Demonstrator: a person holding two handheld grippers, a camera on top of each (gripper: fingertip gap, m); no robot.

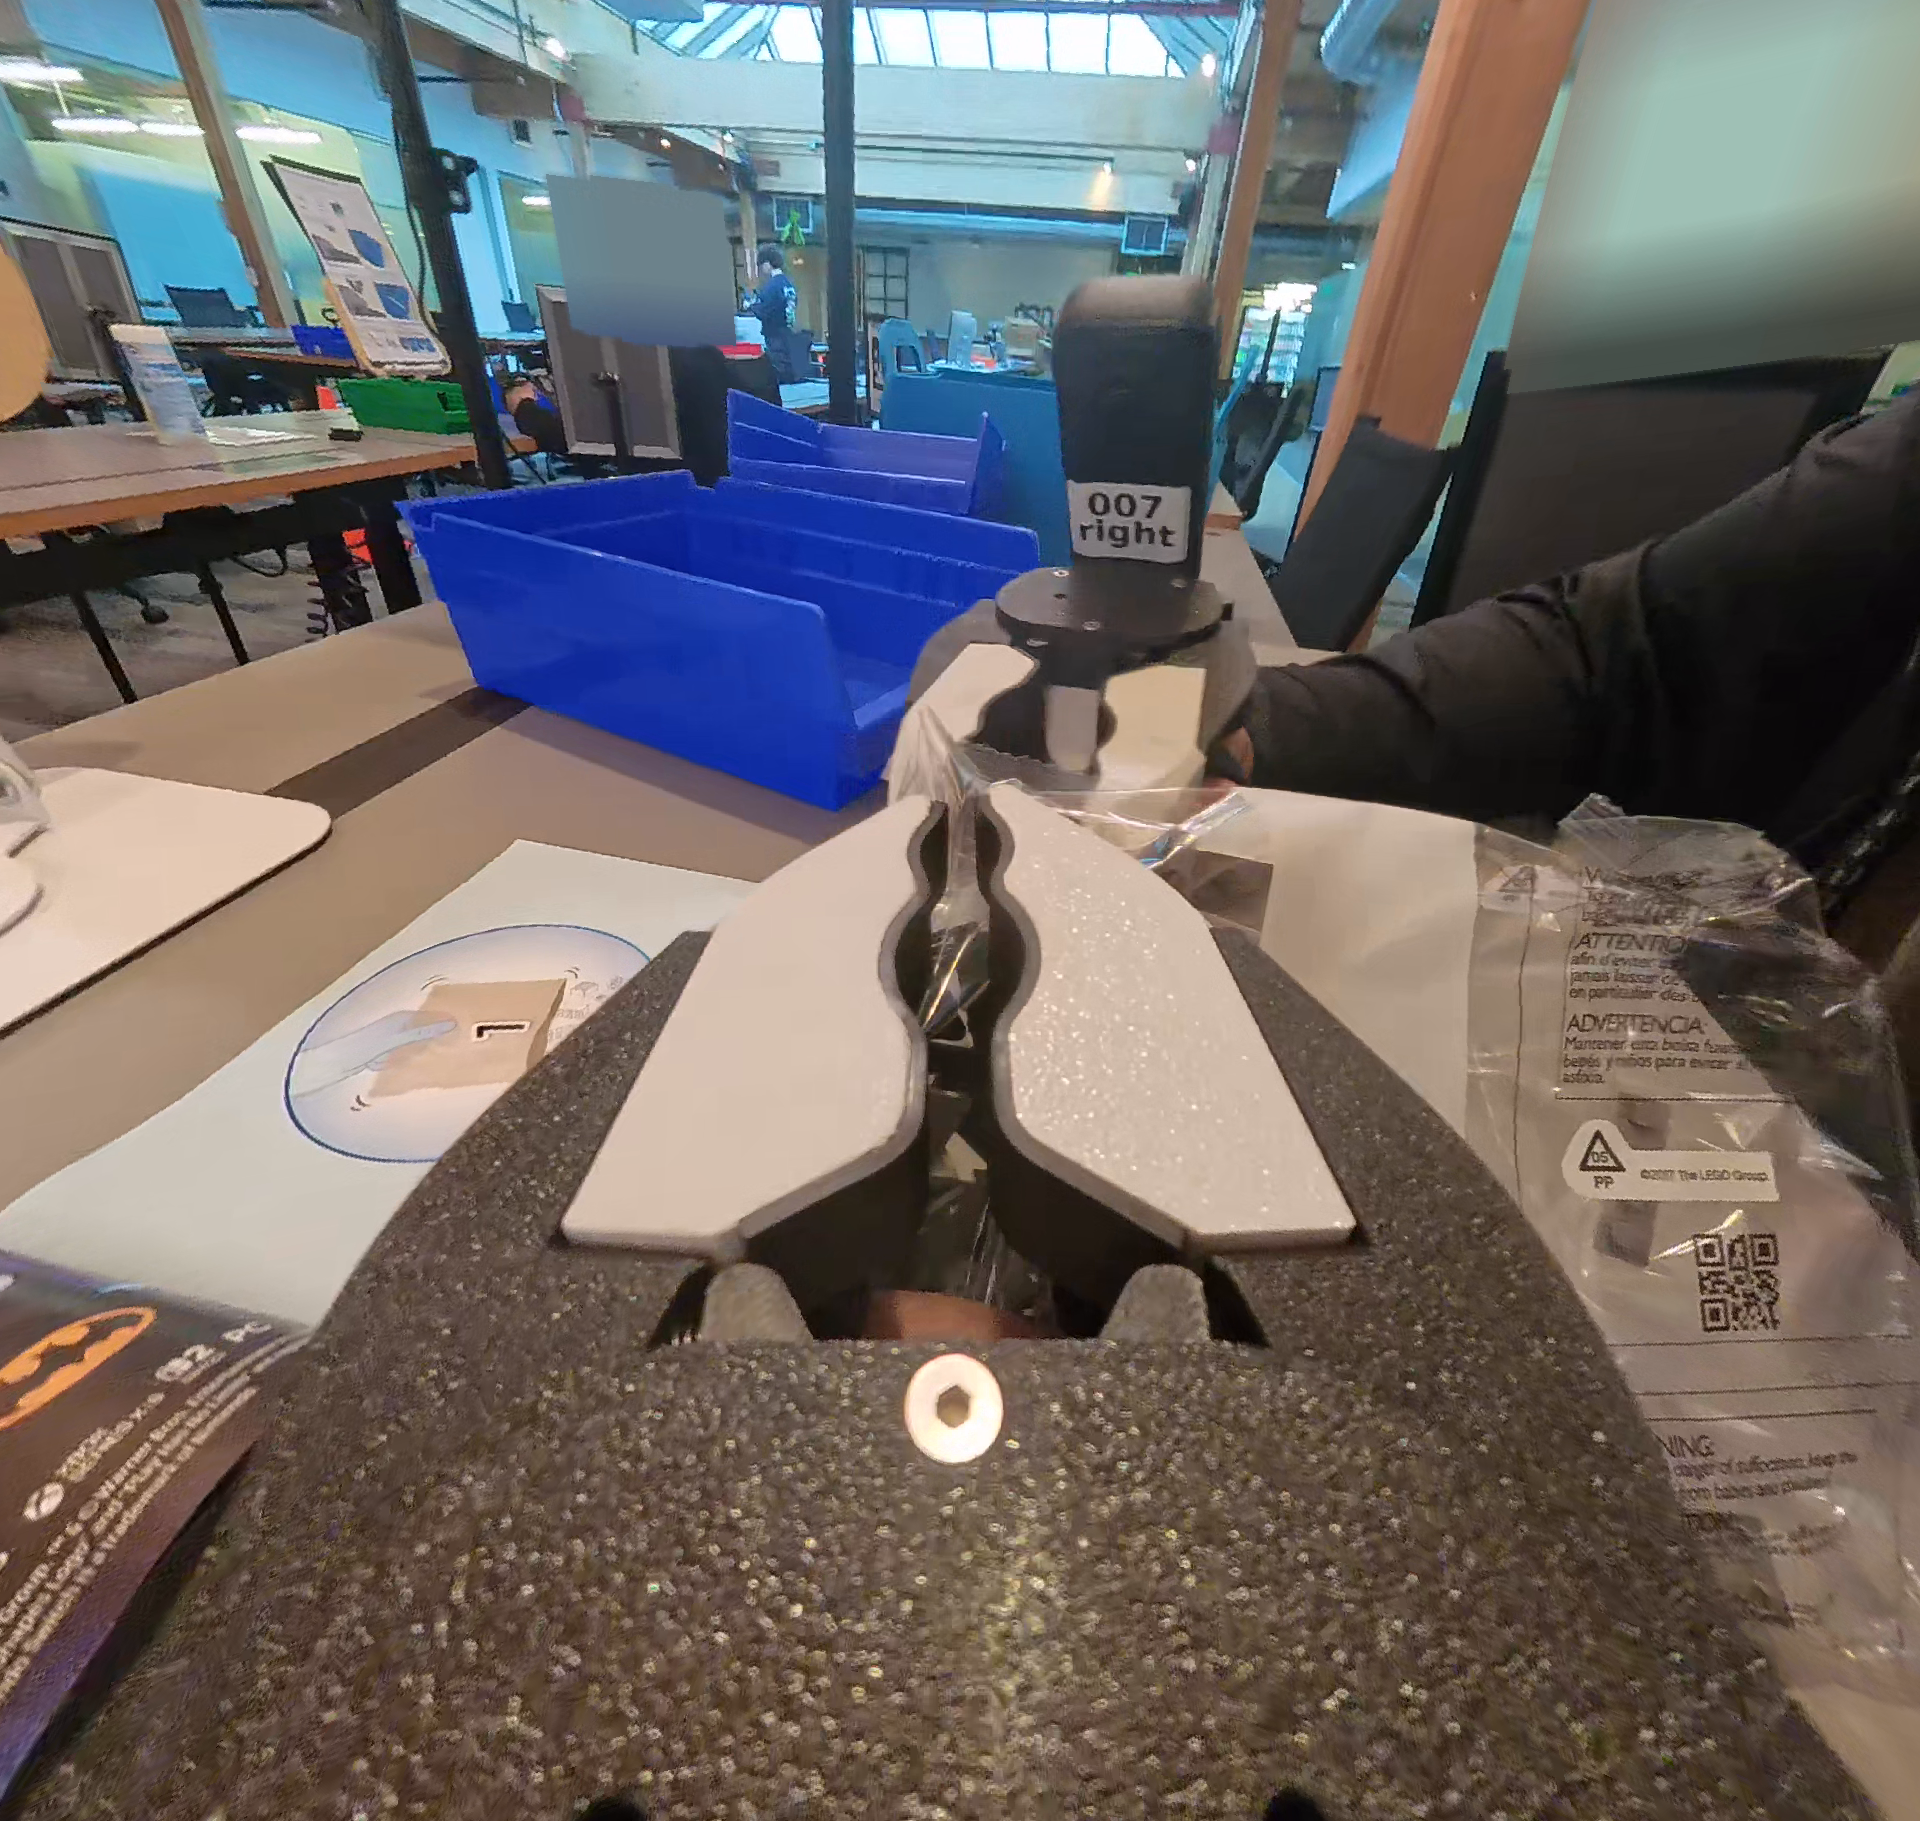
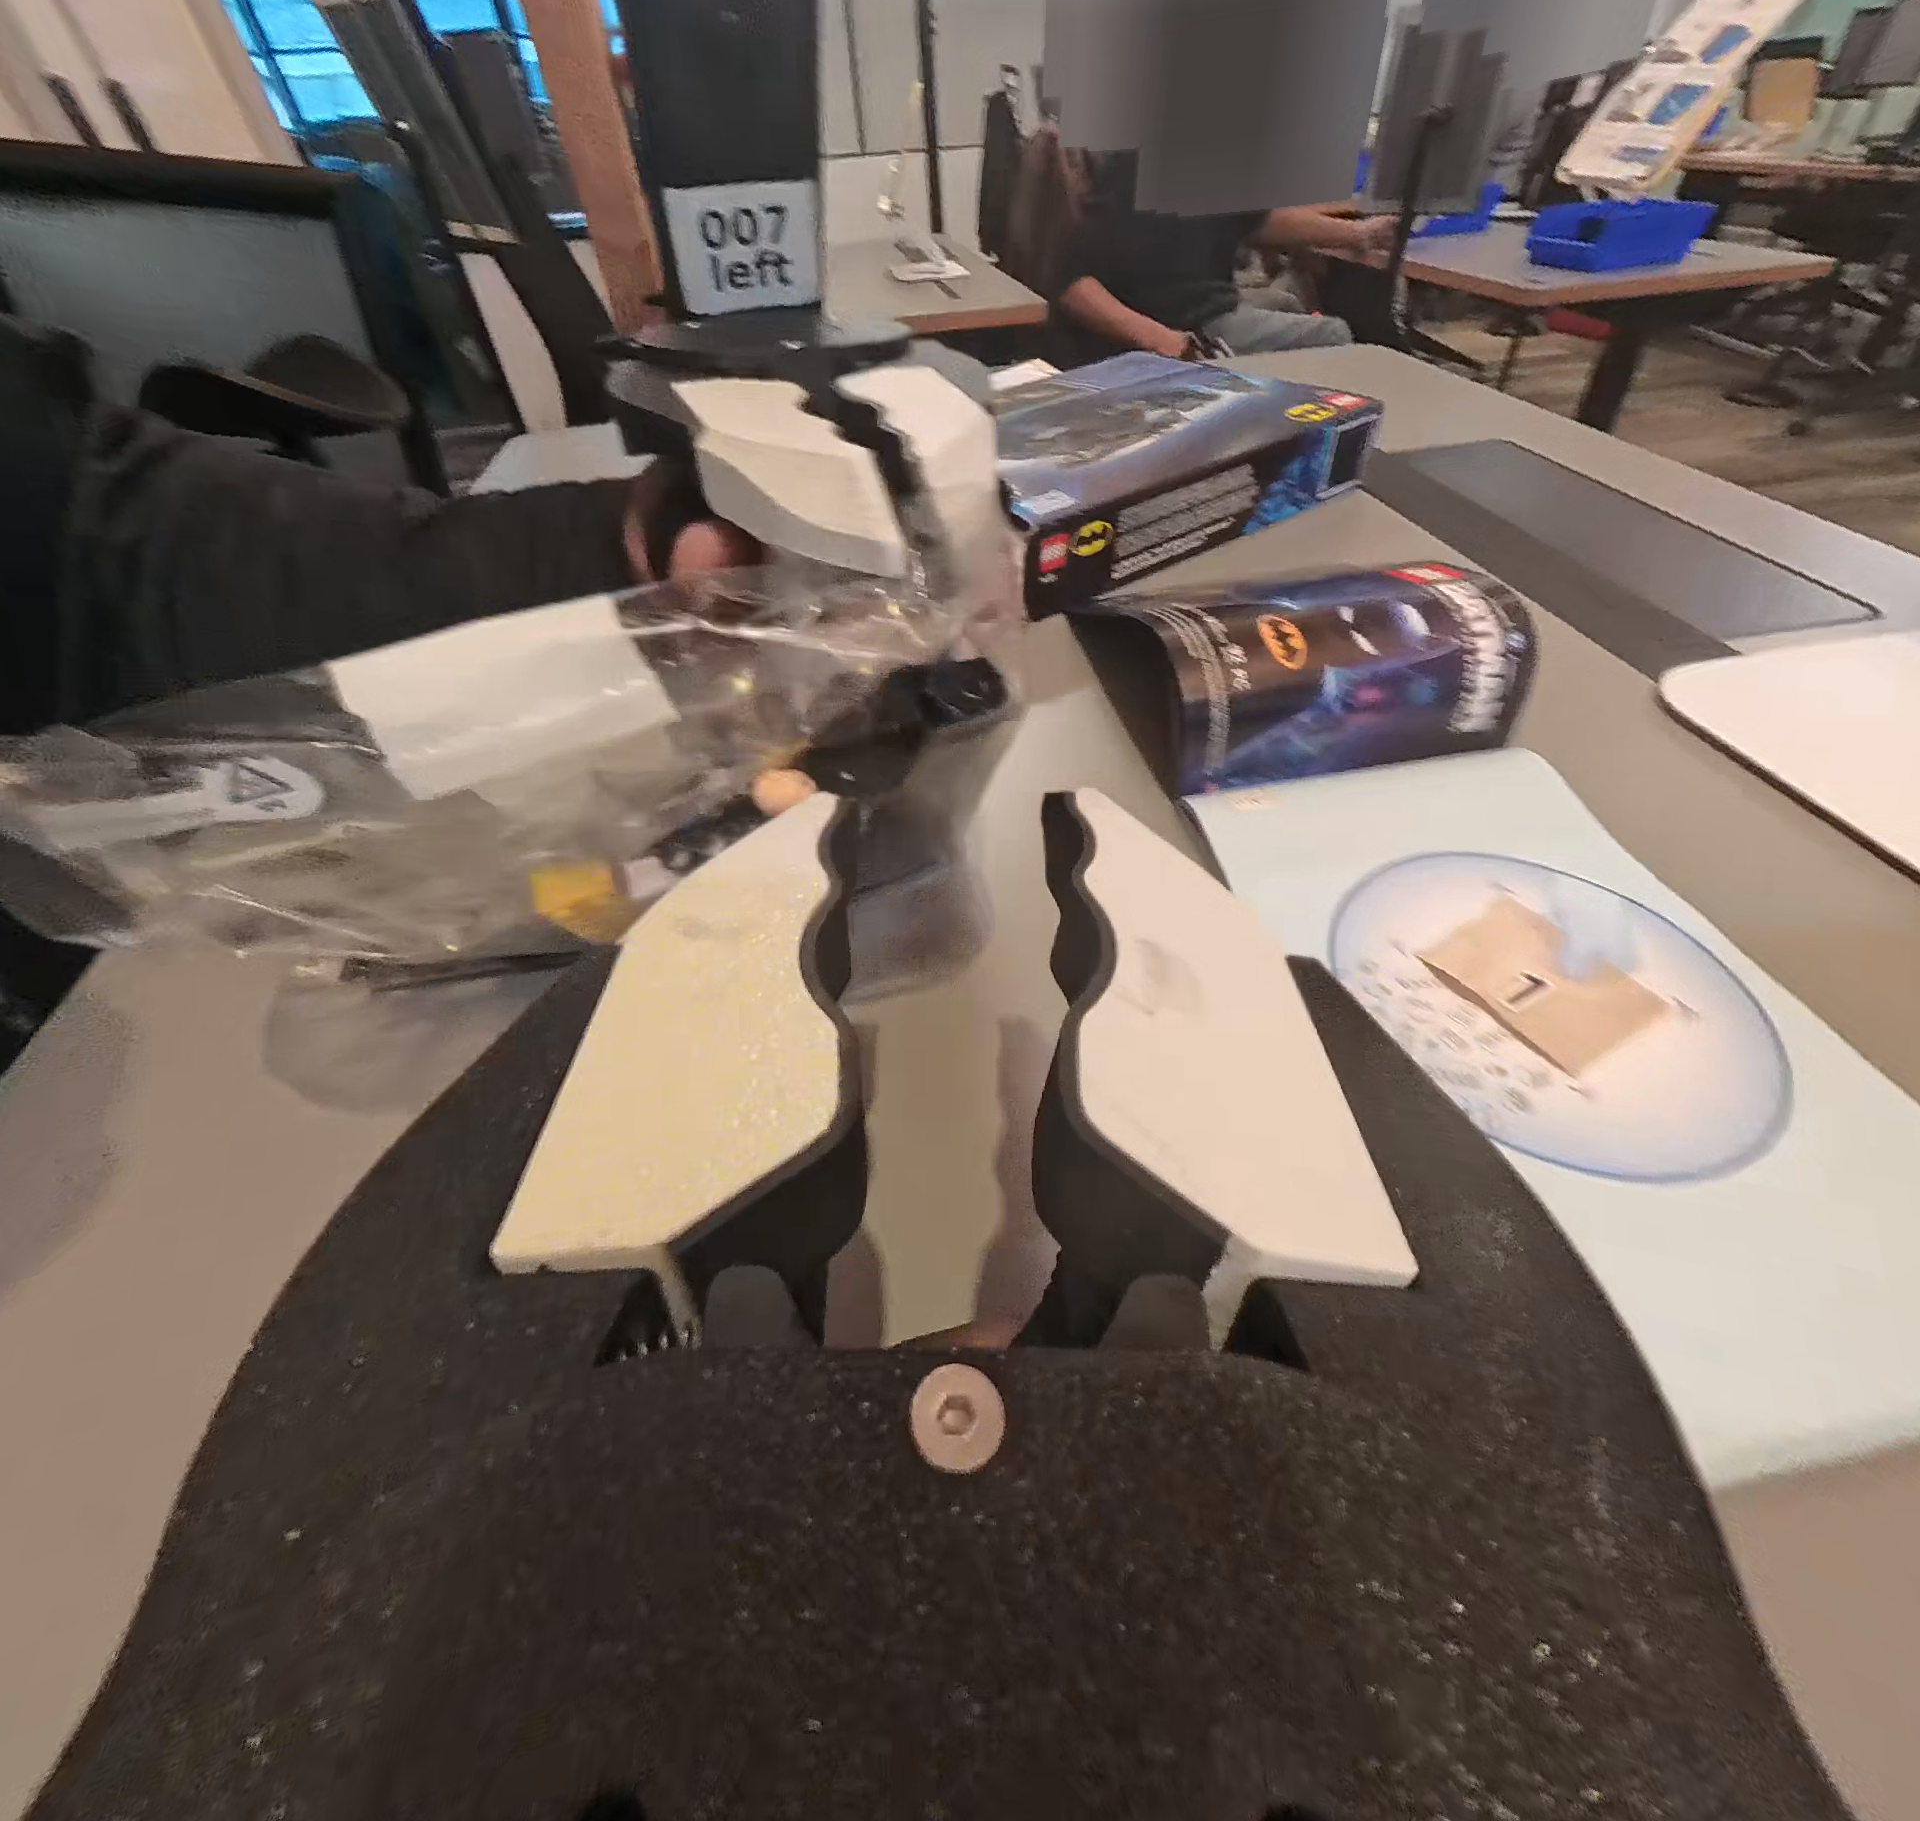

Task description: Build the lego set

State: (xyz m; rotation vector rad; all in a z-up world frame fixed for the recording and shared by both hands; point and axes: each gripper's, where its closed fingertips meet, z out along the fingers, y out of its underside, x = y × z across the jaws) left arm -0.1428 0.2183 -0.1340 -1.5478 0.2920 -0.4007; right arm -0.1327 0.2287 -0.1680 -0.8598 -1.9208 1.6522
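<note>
Clear plastic bag (image 1: 1621, 1127) of small dark building pieces hangs above the table (image 2: 1091, 732), its corner pinched between the fingers of the closed left gripper (image 1: 961, 836). Right gripper (image 2: 940, 815) hovers just beside it, jaws apart and empty. Nearby lie 1 boxed set (image 2: 1195, 472), 1 booklet (image 2: 1351, 670) and a blue bin (image 1: 665, 628).

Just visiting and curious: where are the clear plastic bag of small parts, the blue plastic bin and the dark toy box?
clear plastic bag (image 1: 1662, 1096), left wrist view, printed panel.
blue plastic bin (image 1: 644, 670), left wrist view, near side wall.
dark toy box (image 2: 1184, 483), right wrist view, long side.
</note>
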